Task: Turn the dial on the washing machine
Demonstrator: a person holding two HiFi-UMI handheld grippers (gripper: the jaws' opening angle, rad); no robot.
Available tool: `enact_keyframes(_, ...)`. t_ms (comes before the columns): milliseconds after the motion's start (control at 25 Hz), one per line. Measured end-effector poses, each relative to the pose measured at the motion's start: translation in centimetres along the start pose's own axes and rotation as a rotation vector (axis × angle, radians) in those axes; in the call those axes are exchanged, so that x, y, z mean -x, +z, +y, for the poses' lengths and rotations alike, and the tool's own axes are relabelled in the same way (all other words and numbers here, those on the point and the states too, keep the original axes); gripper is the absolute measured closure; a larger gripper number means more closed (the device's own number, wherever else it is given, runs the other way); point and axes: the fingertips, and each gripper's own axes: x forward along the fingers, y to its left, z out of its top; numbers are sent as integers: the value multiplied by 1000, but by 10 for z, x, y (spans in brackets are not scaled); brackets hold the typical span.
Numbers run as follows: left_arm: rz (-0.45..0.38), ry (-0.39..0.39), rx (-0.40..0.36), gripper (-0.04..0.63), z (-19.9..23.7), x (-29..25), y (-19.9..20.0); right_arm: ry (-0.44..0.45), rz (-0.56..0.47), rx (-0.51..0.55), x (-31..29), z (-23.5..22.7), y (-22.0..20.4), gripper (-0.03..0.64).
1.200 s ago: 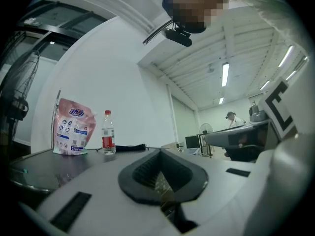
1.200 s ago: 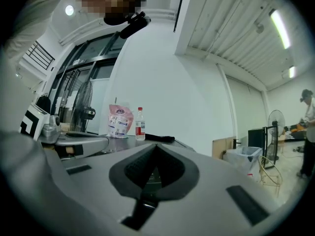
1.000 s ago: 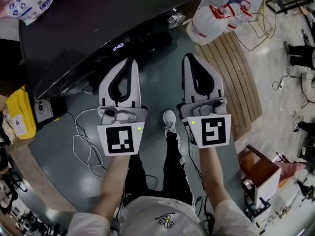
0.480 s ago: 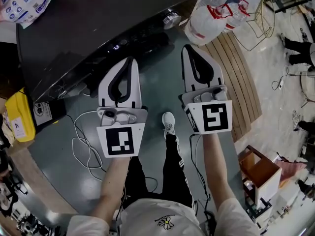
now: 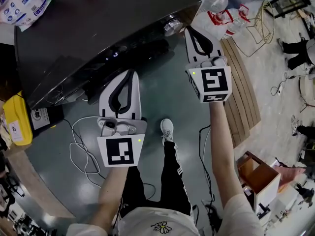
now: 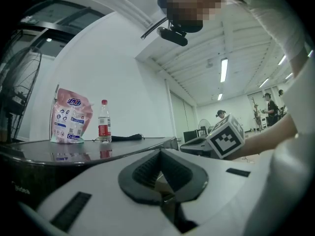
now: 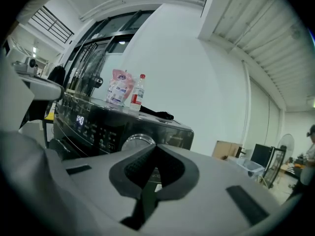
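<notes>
The black washing machine fills the top of the head view, its silver dial at the front right corner. My right gripper is shut and empty, its tip just right of the dial and close to it. In the right gripper view the dial sits just beyond and left of the shut right gripper, beside the lit display. My left gripper is shut and empty, held lower, below the machine's front panel. The left gripper points over the machine's top.
A detergent pouch and a bottle stand on the machine's top. White cables lie on the floor by a yellow container. A bag of bottles, wooden slats and a cardboard box are at the right.
My right gripper has moved forward and up to beside the dial. The left gripper has dropped back a little from the machine.
</notes>
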Motion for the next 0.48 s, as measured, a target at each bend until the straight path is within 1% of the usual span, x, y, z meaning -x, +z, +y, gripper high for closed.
enact_keyframes(280, 7, 0, 5, 597, 0, 0, -9, 55, 22, 34, -15, 8, -8, 615)
enact_keyframes(480, 20, 5, 3, 597, 3, 3, -15, 48, 47, 58, -18, 10, -10, 615)
